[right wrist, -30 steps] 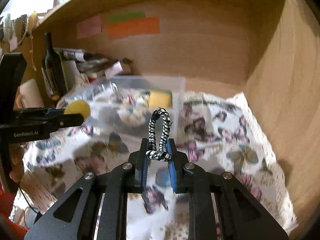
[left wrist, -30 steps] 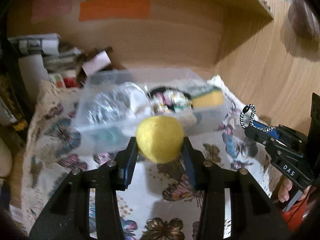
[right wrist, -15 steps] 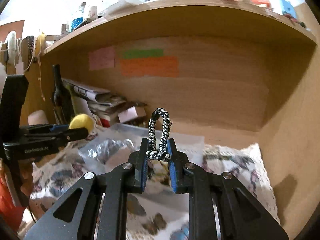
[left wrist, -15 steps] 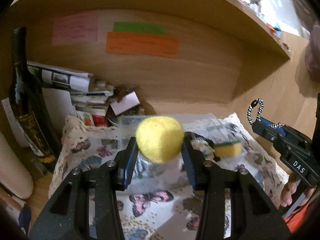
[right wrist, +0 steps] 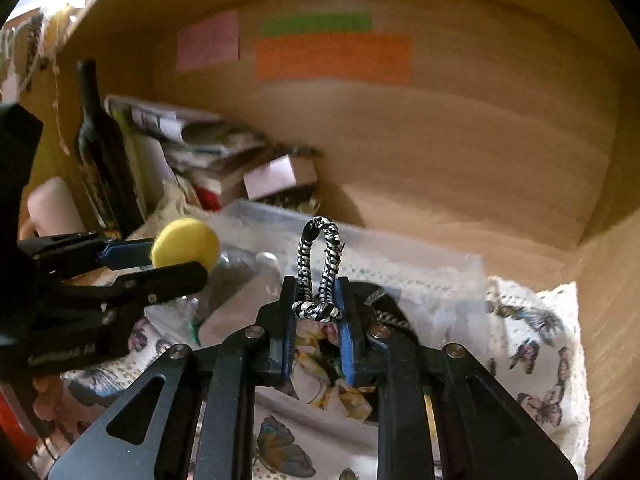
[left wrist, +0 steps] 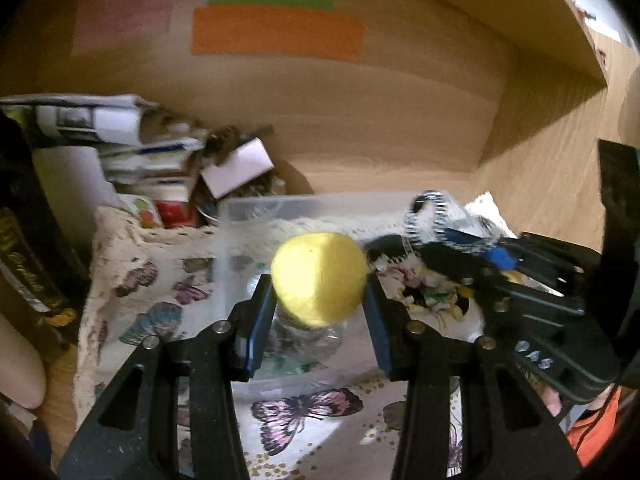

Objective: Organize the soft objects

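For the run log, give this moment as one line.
left claw: holds ball | right claw: holds cord loop | both over bin

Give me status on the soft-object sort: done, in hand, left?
Done: floral fabric lies in the clear bin. In hand: left gripper clamps the yellow ball; right gripper pinches the braided loop. Left: dropping both in.

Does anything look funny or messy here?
Yes. Behind the clear plastic bin, the stack of papers and boxes leans in a jumble. The yellow ball and black-and-white hair tie are held neatly.
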Tool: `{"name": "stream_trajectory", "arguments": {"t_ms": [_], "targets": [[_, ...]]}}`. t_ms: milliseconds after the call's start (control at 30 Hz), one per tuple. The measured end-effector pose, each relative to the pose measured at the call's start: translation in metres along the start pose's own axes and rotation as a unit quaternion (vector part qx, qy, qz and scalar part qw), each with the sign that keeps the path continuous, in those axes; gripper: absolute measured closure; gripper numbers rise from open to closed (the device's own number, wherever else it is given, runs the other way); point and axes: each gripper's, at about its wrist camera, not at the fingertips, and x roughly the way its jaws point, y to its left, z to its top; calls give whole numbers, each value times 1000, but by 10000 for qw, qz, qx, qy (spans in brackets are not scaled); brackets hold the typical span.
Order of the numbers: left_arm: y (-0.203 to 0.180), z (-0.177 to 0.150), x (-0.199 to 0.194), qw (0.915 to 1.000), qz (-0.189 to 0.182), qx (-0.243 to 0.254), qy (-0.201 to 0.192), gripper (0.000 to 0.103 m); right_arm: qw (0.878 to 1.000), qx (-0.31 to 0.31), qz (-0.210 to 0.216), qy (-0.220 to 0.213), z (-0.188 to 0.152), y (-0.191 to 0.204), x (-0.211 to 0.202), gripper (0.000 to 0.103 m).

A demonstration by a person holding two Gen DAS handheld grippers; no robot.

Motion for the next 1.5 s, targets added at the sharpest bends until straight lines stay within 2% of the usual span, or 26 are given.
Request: {"name": "stream_trajectory", "arguments": {"t_ms": [167, 367, 400, 433, 533, 767, 933, 1067, 1167, 1267, 1467, 1500], "targets": [[-6, -4, 14, 9998, 21, 113, 134, 59, 9993, -128, -110, 337, -7, 2, 17, 83], [-2, -5, 15, 9997, 80, 83, 223, 45, 9989, -132, -117, 440, -9, 0, 18, 67], [0, -5, 13, 9998, 92, 40, 191, 39, 9991, -109, -108, 407, -7, 0, 17, 63], [1, -4, 10, 9998, 98, 3, 152, 35, 9993, -74, -92, 350, -6, -1, 14, 59], [4, -2, -3, 9999, 78, -64, -22, 31, 9998, -63, -95, 159, -4, 0, 4, 50], [-4, 2, -47, 9979, 222, 80, -600, 30, 9991, -93, -121, -398, 4, 7, -40, 49], [-11, 3, -84, 9921, 408, 175, -1172, 27, 9953, -32, -129, -957, 11, 10, -81, 43], [-14, 2, -111, 9874, 395, 157, -1524, 27, 9903, 48, -124, -1383, 12, 9, -114, 40], [-17, 1, -129, 9834, 402, 168, -1759, 24, 9856, 62, -177, -1679, 10, 10, -137, 32], [-20, -2, -145, 9784, 460, 186, -2006, 17, 9805, 43, -221, -1955, 5, 12, -157, 24], [-31, -10, -174, 9698, 556, 227, -2364, 8, 9752, 14, -247, -2198, -1, 19, -173, 11], [-33, -12, -176, 9688, 555, 243, -2402, 6, 9744, 22, -255, -2232, -3, 20, -176, 6]]}}
